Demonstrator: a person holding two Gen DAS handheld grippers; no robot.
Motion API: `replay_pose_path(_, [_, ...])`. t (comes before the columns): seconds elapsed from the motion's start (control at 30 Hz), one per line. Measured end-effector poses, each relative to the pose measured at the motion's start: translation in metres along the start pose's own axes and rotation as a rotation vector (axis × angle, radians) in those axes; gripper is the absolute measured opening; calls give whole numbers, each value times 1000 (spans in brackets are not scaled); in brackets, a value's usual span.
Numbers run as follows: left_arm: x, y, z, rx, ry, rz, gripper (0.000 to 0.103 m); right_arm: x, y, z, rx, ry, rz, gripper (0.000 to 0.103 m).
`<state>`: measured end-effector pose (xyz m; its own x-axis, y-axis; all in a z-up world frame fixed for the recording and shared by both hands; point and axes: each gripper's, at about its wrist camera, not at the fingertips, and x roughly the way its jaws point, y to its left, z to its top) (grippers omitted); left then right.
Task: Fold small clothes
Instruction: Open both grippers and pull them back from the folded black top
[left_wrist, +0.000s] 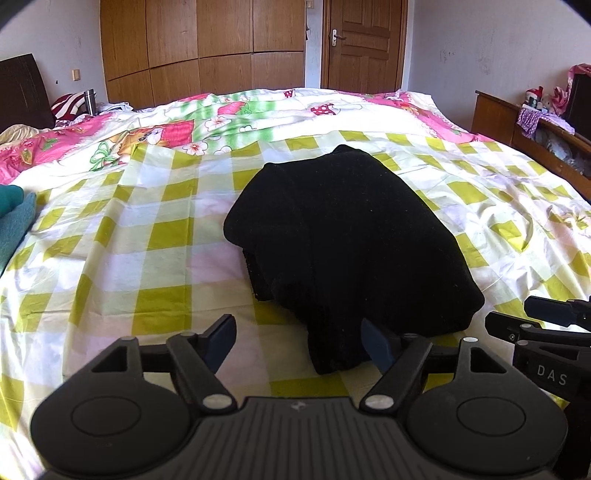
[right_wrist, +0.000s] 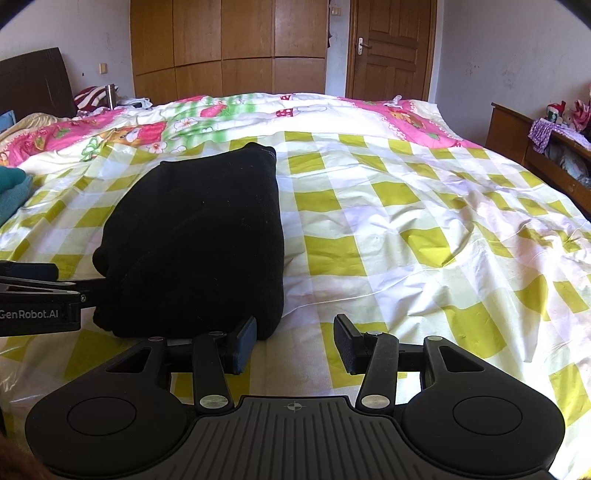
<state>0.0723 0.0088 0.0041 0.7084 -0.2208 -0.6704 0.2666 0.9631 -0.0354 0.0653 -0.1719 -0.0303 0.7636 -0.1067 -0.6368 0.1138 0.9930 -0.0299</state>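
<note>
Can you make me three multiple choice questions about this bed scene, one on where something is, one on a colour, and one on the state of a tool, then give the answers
1. Where does the black garment lie?
A. On the green-checked sheet
B. On the wooden shelf
C. Hanging on the door

2. What colour is the folded cloth at the left edge of the bed?
A. Red
B. Teal
C. Yellow

3. How does the left tool stand?
A. Shut on the garment
B. Open, its pads not pressing the fabric
C. Out of view

Answers:
1. A, the garment rests in a folded heap on the checked sheet.
2. B, the cloth is plainly teal in both wrist views.
3. B, the fingers stand wide apart; the garment's near edge reaches between them, but the pads do not clamp it.
</note>
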Motion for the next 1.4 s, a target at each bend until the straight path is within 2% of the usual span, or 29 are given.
replay_pose_path(0.17, [1, 1, -7, -5, 14, -7, 93, 0, 6, -4, -4, 2, -3, 46])
replay_pose_path(0.43, [10, -6, -17, 52, 64, 57, 100, 0, 11, -12, -8, -1, -29, 47])
replay_pose_path(0.57, [12, -6, -19, 48, 75, 50, 103, 2, 11, -17, -4, 6, -28, 47])
replay_pose_path(0.7, [17, -7, -22, 40, 105, 35, 103, 4, 7, -21, 18, 22, -32, 47])
replay_pose_path(1.1, [26, -17, -26, 82, 154, 67, 103, 9, 4, -26, 27, 42, -32, 49])
replay_pose_path(1.4, [27, -17, -26, 77, 166, 54, 103, 10, 7, -28, 12, 40, -36, 49])
